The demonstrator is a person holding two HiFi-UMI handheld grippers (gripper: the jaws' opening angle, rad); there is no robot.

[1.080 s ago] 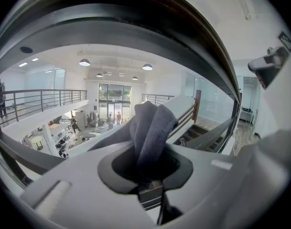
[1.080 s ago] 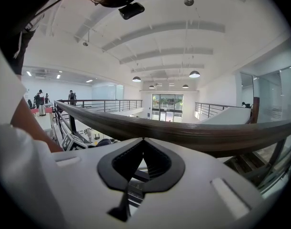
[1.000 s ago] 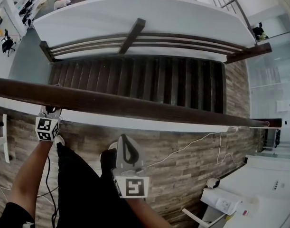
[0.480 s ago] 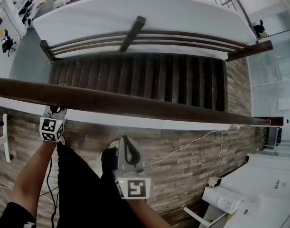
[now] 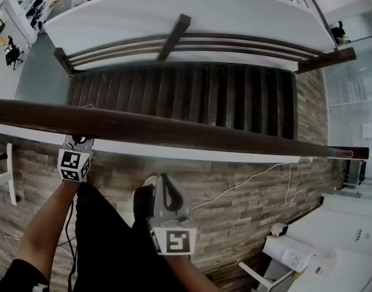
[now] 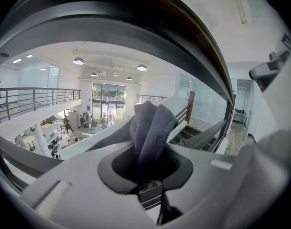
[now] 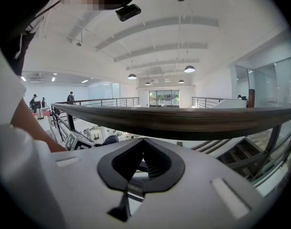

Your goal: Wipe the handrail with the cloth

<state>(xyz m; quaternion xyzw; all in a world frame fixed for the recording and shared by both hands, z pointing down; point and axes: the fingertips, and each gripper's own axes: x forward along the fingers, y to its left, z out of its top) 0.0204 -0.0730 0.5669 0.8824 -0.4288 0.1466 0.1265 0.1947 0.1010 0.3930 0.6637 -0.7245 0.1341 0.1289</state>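
Note:
The dark wooden handrail (image 5: pixel 192 132) crosses the head view from left to right. My left gripper (image 5: pixel 81 141) reaches up against the rail's near side at the left, its marker cube just below. In the left gripper view the jaws (image 6: pixel 152 168) are shut on a folded grey cloth (image 6: pixel 150 123), and the handrail (image 6: pixel 150 27) arches close overhead. Whether the cloth touches the rail is hidden. My right gripper (image 5: pixel 160 182) hangs lower, short of the rail. Its jaws (image 7: pixel 143 144) are shut with nothing in them, and the handrail (image 7: pixel 193 122) runs level just beyond.
Beyond the rail a dark staircase (image 5: pixel 192 96) drops to a lower floor where people stand far off. A white cable (image 5: pixel 246 184) trails over the wood-plank floor (image 5: pixel 246 218). White furniture (image 5: pixel 295 257) stands at the lower right. A white ledge (image 5: pixel 173 11) lies past the stairs.
My left gripper with the cloth has slid a little to the right along the handrail. The right gripper has hardly moved.

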